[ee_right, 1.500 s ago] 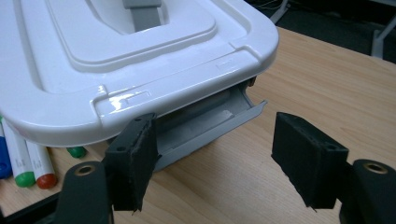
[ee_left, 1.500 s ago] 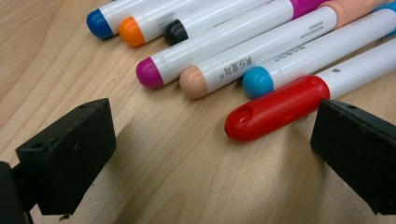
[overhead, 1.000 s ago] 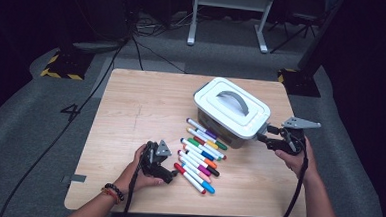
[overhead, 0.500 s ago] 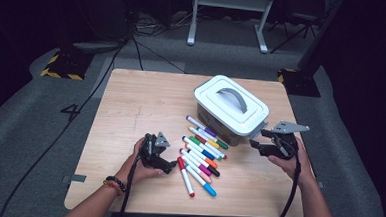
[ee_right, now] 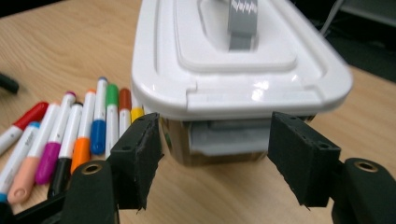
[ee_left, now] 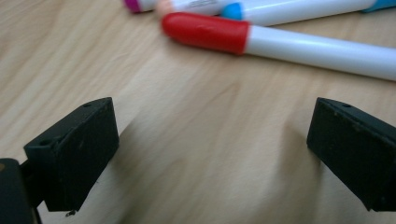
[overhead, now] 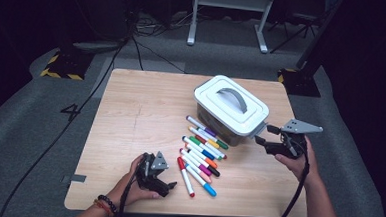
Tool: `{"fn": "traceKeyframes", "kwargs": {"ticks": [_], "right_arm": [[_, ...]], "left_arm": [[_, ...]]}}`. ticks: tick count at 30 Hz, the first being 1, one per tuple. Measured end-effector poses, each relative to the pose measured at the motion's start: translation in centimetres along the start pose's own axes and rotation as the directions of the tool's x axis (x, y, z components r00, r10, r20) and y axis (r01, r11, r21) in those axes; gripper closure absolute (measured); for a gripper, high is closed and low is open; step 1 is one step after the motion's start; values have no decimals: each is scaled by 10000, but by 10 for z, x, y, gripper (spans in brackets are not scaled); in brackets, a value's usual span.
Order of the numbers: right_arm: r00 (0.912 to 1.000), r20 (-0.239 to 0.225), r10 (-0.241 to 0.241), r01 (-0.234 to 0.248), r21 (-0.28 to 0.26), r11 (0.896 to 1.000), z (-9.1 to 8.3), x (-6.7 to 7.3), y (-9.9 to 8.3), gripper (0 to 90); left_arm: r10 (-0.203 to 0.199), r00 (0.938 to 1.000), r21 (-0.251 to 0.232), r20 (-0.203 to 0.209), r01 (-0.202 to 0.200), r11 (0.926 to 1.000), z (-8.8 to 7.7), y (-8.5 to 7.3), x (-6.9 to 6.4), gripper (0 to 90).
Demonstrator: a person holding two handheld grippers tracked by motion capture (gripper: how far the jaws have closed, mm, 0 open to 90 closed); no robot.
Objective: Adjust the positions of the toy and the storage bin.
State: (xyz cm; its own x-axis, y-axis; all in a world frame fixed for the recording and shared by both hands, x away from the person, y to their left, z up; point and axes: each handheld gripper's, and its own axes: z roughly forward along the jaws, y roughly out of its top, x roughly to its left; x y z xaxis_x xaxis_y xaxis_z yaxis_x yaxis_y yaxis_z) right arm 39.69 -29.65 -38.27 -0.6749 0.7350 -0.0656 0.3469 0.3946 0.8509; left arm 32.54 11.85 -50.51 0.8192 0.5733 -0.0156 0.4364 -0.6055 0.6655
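High view, red marker (overhead: 185, 176) pointing near-right

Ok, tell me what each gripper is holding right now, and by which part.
Nothing is held. The left gripper is open over bare table, short of the red marker; the right gripper is open before the box.

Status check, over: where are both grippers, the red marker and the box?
Left gripper open, empty, just short of red marker. Right gripper open at box latch end, lid on. Nothing in the way.
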Motion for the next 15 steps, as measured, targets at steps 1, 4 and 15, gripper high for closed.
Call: {"fn": "traceKeyframes", "kwargs": {"ticks": [1,4,15], "right_arm": [[10000,40,-54,55,-119,9999,-3,1,5,346],[9991,200,-361,368,-360,9987,-6,3,22,346],[9981,-59,-617,619,534,9967,49,-16,79,313]], "left_arm": [[47,10000,-10,27,-47,10000,2,2,-3,26],[4,10000,67,27,-4,10000,6,6,-8,7],[-310,9978,-15,-588,310,9995,21,24,-13,5]]}}
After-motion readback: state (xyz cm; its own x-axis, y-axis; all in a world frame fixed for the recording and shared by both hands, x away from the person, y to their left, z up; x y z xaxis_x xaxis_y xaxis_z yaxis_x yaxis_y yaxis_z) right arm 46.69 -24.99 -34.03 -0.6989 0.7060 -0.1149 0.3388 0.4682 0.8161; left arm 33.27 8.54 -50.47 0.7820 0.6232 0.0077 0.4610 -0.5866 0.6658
